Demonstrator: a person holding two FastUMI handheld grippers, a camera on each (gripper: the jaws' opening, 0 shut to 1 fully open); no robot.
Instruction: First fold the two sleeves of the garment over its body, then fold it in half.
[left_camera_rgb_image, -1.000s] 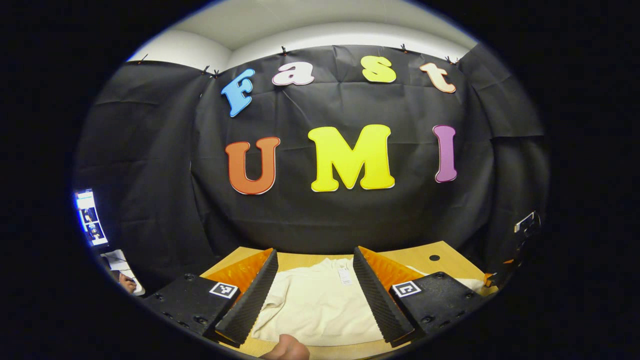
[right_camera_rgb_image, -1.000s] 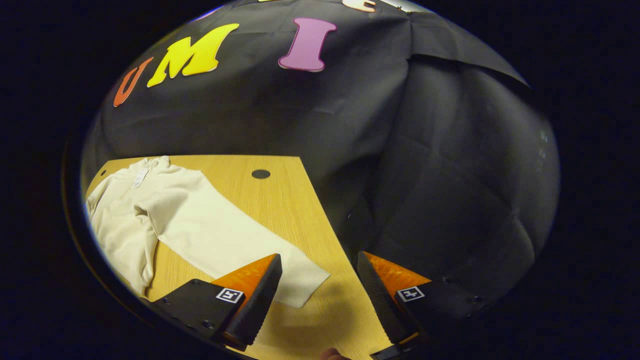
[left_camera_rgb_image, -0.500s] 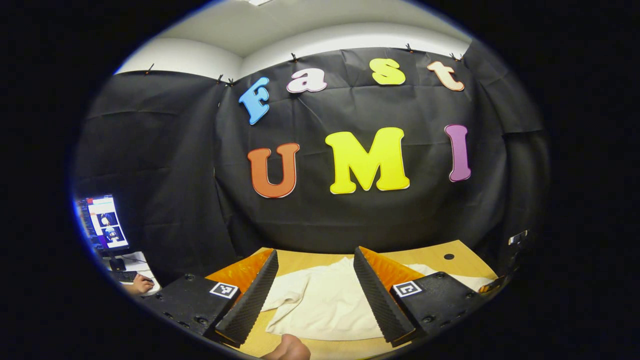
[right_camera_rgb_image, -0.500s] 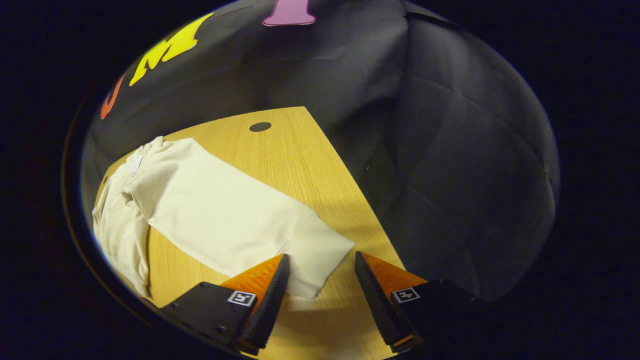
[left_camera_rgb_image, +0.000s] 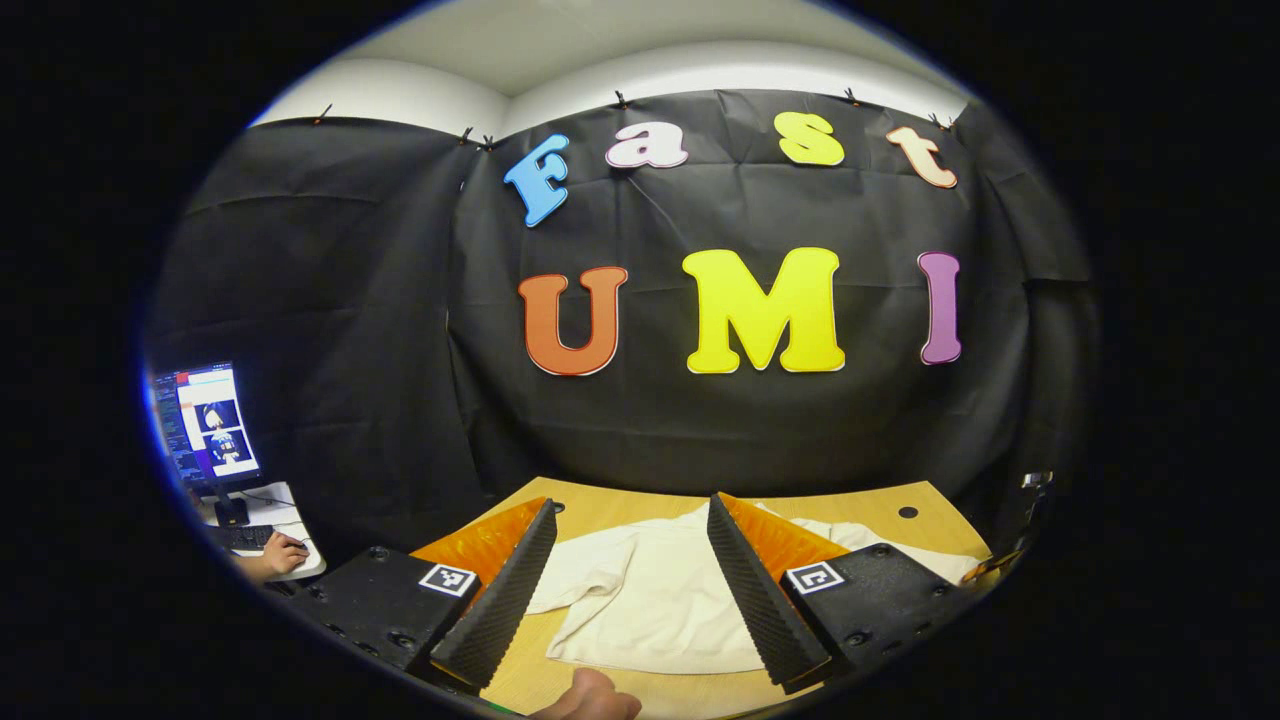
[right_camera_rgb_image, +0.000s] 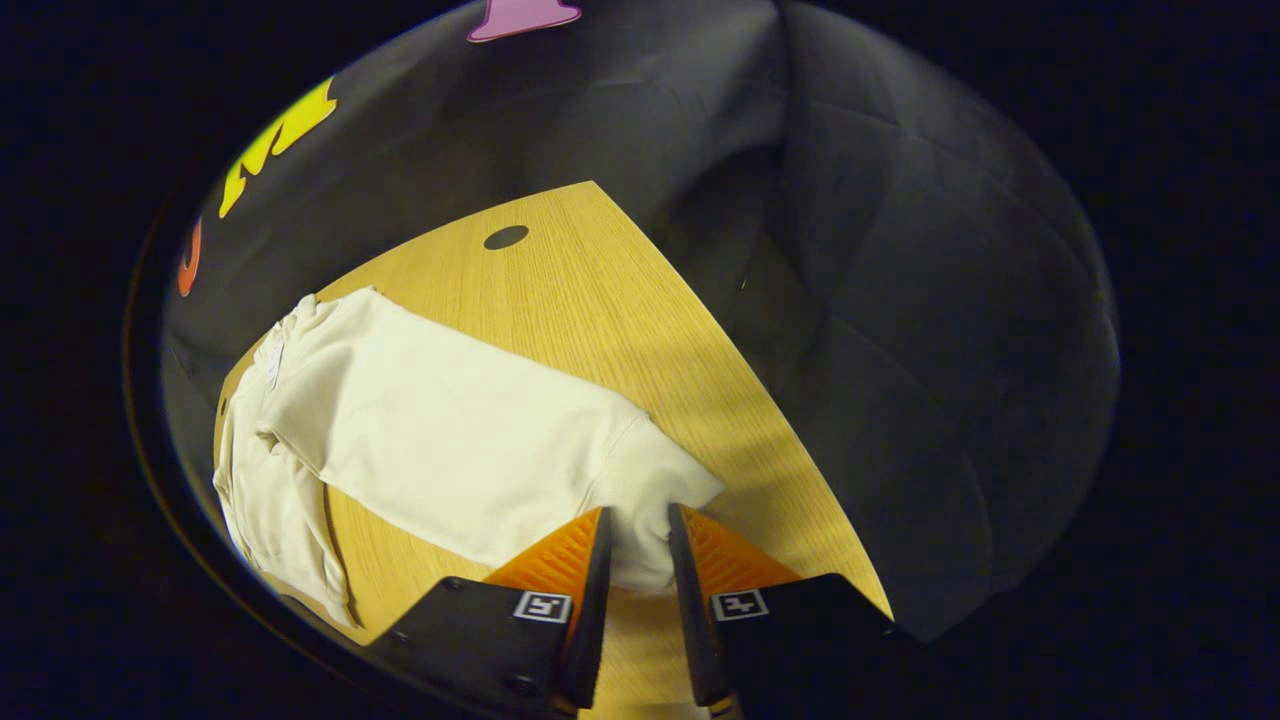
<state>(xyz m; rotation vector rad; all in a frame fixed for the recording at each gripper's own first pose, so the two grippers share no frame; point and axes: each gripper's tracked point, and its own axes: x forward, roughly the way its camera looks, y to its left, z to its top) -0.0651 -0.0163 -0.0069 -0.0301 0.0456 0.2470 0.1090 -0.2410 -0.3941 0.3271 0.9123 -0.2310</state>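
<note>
- Left gripper view: the left gripper (left_camera_rgb_image: 632, 590) hangs above the near edge of the desk (left_camera_rgb_image: 880, 505) with its jaws wide and nothing between them. The cream garment (left_camera_rgb_image: 650, 600) lies flat on the desk ahead of it, body facing the camera. Over the last second this view has drifted sideways, so the garment's left sleeve (left_camera_rgb_image: 585, 570) now lies in the gap between the jaws. A fingertip (left_camera_rgb_image: 590, 695) of the holding hand sits at the bottom edge. Off to the far left, a monitor (left_camera_rgb_image: 205, 425) and another person's hand (left_camera_rgb_image: 275, 555) at a keyboard.
- Right gripper view: the right gripper (right_camera_rgb_image: 638, 570) has come down on the right sleeve (right_camera_rgb_image: 450, 440) and its jaws have narrowed from wide to a slim gap around the cuff (right_camera_rgb_image: 650, 500). Whether both jaws press the cloth yet I cannot tell. I judge the first sleeve fold is about to start.
- This view gives the whole stretched right sleeve and the cuff grasp; the left view gives the body and the other sleeve.
</note>
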